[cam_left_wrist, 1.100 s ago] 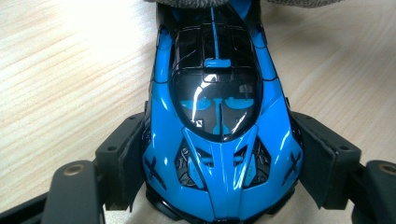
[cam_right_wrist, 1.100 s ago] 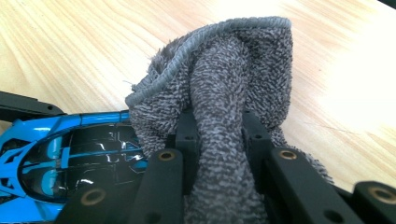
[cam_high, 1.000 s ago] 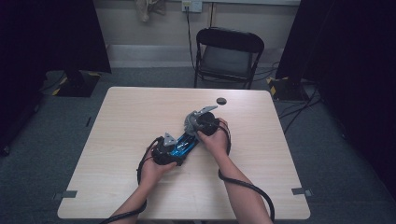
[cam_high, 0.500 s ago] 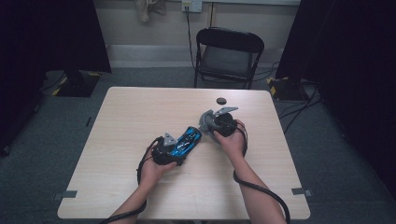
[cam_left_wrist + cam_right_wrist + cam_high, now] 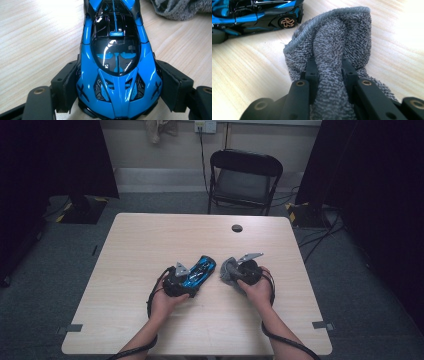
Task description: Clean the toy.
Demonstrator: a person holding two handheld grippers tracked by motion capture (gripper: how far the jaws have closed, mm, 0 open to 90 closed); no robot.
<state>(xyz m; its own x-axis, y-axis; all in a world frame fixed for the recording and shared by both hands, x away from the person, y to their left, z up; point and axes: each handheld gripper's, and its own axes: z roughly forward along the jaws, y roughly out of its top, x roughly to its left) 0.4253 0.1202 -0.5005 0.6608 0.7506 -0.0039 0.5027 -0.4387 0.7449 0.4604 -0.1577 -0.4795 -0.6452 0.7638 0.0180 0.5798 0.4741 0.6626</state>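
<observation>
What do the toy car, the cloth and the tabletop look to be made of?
Toy car: glossy blue and black shell, sharp highlights; painted metal or hard plastic, can't tell which.
Cloth: grey looped terry, soft folds, stitched hem; likely cotton or microfibre.
Tabletop: pale wood-grain, smooth with a slight sheen; probably laminate.

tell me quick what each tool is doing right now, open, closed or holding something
Left tool: closed on the blue toy car, pads against both its sides.
Right tool: closed on a bunched fold of the grey cloth.
</observation>
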